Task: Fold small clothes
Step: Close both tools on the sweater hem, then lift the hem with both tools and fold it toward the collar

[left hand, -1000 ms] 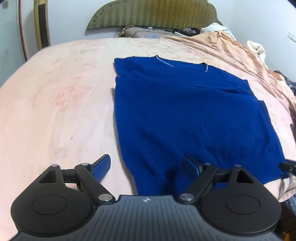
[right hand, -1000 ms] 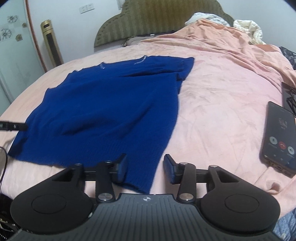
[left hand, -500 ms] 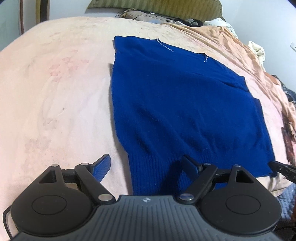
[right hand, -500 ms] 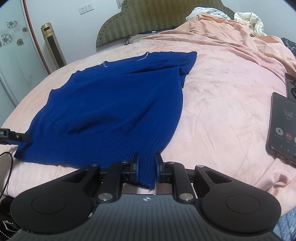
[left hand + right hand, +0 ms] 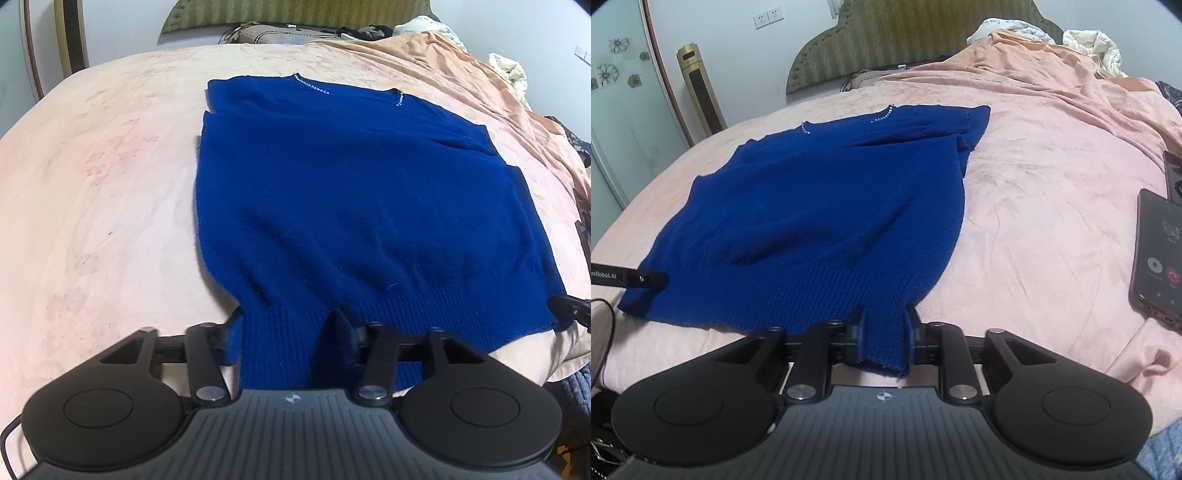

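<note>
A blue knit sweater (image 5: 351, 192) lies flat on the pink bed sheet (image 5: 92, 184), neck toward the headboard; it also shows in the right wrist view (image 5: 820, 214). My left gripper (image 5: 284, 336) is shut on the ribbed hem at its left corner, lifted a little. My right gripper (image 5: 884, 328) is shut on the hem at its right corner, which bunches between the fingers. The tip of the right gripper (image 5: 570, 312) shows at the right edge of the left wrist view, and the left gripper (image 5: 631, 278) at the left edge of the right wrist view.
A phone (image 5: 1158, 254) with a lit call screen lies on the sheet to the right. An orange blanket (image 5: 1071, 74) and pillows are heaped near the green headboard (image 5: 923, 33). A tall gold appliance (image 5: 700, 96) stands by the wall.
My left gripper has closed from wide open onto the hem's left corner. My right gripper keeps its grip on the right corner. Both hem corners have risen slightly off the sheet.
</note>
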